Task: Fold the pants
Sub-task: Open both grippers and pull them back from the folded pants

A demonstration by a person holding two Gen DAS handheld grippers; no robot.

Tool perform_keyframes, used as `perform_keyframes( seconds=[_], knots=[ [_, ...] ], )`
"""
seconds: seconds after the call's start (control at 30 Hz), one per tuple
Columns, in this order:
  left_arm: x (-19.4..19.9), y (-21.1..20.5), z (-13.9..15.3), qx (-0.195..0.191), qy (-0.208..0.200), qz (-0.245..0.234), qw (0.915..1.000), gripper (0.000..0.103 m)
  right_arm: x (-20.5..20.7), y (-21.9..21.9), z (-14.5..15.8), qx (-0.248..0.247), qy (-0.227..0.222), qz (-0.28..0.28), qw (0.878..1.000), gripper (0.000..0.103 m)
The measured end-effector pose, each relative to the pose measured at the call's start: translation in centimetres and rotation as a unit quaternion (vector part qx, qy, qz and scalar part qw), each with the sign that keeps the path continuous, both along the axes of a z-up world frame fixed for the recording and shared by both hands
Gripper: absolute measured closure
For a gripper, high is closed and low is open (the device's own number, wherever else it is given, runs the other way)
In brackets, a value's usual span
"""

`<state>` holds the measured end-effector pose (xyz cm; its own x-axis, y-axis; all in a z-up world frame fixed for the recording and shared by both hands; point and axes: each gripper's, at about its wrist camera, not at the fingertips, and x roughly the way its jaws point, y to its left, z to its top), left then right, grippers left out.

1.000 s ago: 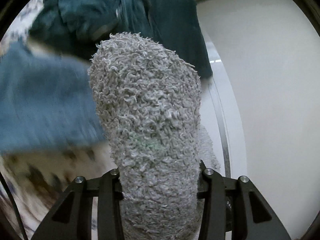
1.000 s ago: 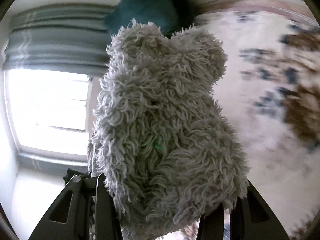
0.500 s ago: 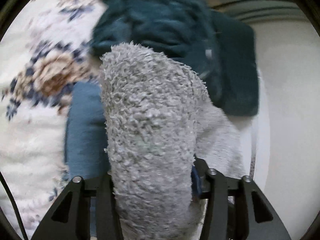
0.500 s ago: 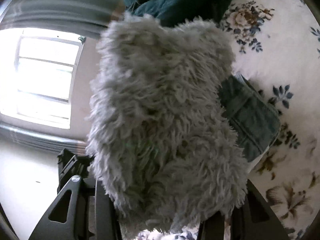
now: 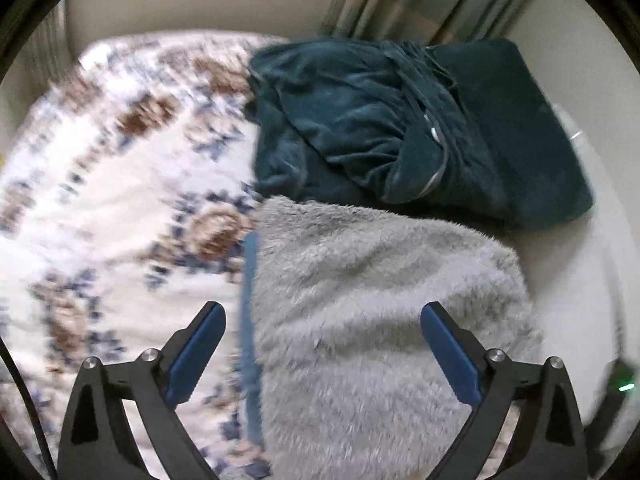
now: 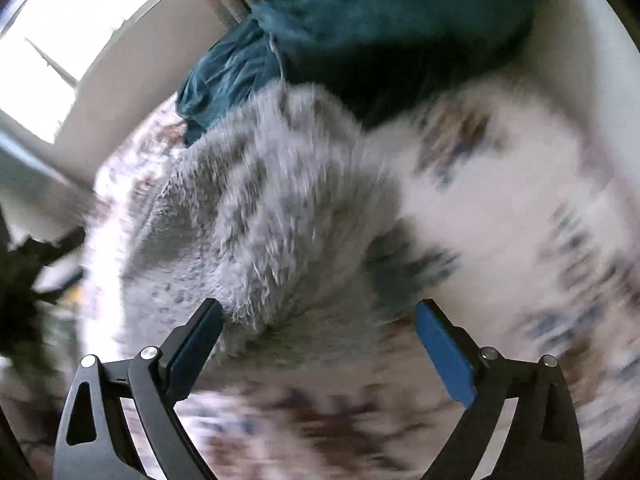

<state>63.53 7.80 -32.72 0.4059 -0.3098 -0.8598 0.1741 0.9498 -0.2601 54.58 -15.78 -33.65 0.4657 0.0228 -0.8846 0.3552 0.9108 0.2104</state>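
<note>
The grey fluffy pants (image 5: 380,300) lie in a folded heap on the floral bedspread (image 5: 100,200), on top of a folded blue denim garment (image 5: 250,280) whose edge shows at their left. My left gripper (image 5: 322,308) hovers over the pants, its jaws opening wide and its blue pads off the cloth. In the right wrist view the grey pants (image 6: 260,208) are blurred, and my right gripper (image 6: 319,304) is above their near edge. Its jaws are also opening, with nothing pressed between them.
Dark teal garments (image 5: 380,120) are piled behind the grey pants against the curtain, and the teal pile (image 6: 360,20) also shows in the right wrist view. A window (image 6: 60,40) is at the upper left there. The floral bedspread (image 6: 520,200) stretches right.
Both grippers were shut on the grey fluffy pants, holding them up. They have since let go and opened wide, and the pants now lie on the bed over the blue denim.
</note>
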Motion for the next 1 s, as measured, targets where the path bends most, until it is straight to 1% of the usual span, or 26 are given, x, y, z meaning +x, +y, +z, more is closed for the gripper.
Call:
perform_keyframes(
  seconds=[0.03,0.07,0.1,0.13,0.17,0.23,0.27,0.3,0.33,0.4,0.43,0.47,0.5,0.53,0.67,0.7,0.8,0.83,0.9,0.93,0.97,1.0],
  knots=[
    [-0.6,-0.5,0.2,0.015,-0.009,0.003,0.9998,0.003,0.2,-0.3,0.5,-0.036,0.003,0.009,0.999,0.005],
    [-1.3,-1.1,0.6,0.029,-0.018,0.011,0.9993,0.003,0.6,-0.8,0.8,-0.052,0.003,0.013,0.999,0.005],
    [-2.9,-1.5,1.2,0.041,-0.025,0.016,0.9987,0.003,-0.1,-0.4,2.2,-0.071,0.002,0.017,0.997,0.005],
    [-3.1,-1.6,1.3,0.044,-0.026,0.018,0.9985,0.003,-0.3,-0.5,2.8,-0.081,0.005,0.018,0.997,0.005],
    [-4.1,-1.9,1.6,0.049,-0.027,0.02,0.9982,0.003,-0.7,-0.3,4.1,-0.088,0.007,0.019,0.996,0.005],
    [-5.9,-2.3,2.2,0.057,-0.029,0.028,0.9976,0.003,-1.4,-0.4,5.0,-0.104,0.004,0.028,0.994,0.005],
    [-6.8,-2.4,2.5,0.063,-0.029,0.032,0.9971,0.003,-2.1,-0.3,6.0,-0.119,-0.001,0.032,0.992,0.005],
    [-8.0,-2.3,3.3,0.063,-0.028,0.037,0.9969,0.003,-2.6,-0.4,7.6,-0.126,-0.006,0.034,0.991,0.005],
    [-8.6,-2.3,3.8,0.063,-0.031,0.039,0.9968,0.003,-3.1,-0.4,8.3,-0.132,-0.01,0.039,0.99,0.005],
    [-10.6,-2.4,5.7,0.072,-0.043,0.045,0.9955,0.003,-4.6,-0.2,10.7,-0.137,-0.016,0.045,0.989,0.005],
    [-11.9,-2.5,6.9,0.079,-0.051,0.047,0.9945,0.003,-5.8,0.0,12.5,-0.137,-0.02,0.048,0.989,0.005],
    [-12.6,-2.6,7.4,0.081,-0.056,0.048,0.994,0.003,-6.6,-0.1,13.6,-0.139,-0.024,0.049,0.989,0.005],
    [-13.9,-2.7,8.7,0.087,-0.065,0.051,0.9927,0.003,-7.9,-0.1,15.1,-0.142,-0.03,0.052,0.988,0.005],
    [-15.4,-2.8,10.0,0.092,-0.074,0.053,0.9916,0.003,-8.7,-0.1,15.8,-0.144,-0.033,0.056,0.987,0.005],
    [-20.1,-3.2,14.3,0.096,-0.094,0.063,0.9889,0.003,-13.7,0.0,21.0,-0.154,-0.055,0.075,0.984,0.005],
    [-21.6,-3.3,15.7,0.098,-0.1,0.066,0.9879,0.003,-14.5,-0.1,21.8,-0.156,-0.06,0.079,0.983,0.005],
    [-26.2,-3.6,19.6,0.109,-0.124,0.076,0.9834,0.003,-19.1,0.0,26.6,-0.166,-0.085,0.095,0.978,0.005],
    [-27.2,-3.6,20.5,0.112,-0.129,0.08,0.982,0.003,-20.4,0.1,27.9,-0.167,-0.091,0.098,0.977,0.005],
    [-30.6,-3.5,23.3,0.109,-0.143,0.089,0.9796,0.003,-23.8,0.4,30.9,-0.171,-0.107,0.108,0.973,0.005],
    [-31.6,-3.5,24.1,0.111,-0.147,0.094,0.9783,0.003,-25.1,0.6,32.0,-0.173,-0.112,0.113,0.972,0.005],
    [-33.4,-3.4,25.7,0.111,-0.154,0.099,0.9768,0.003,-26.4,0.8,33.1,-0.173,-0.117,0.117,0.971,0.005],
    [-34.6,-3.4,26.7,0.112,-0.158,0.102,0.9758,0.003,-28.3,1.0,34.9,-0.174,-0.126,0.123,0.969,0.005]
  ],
)
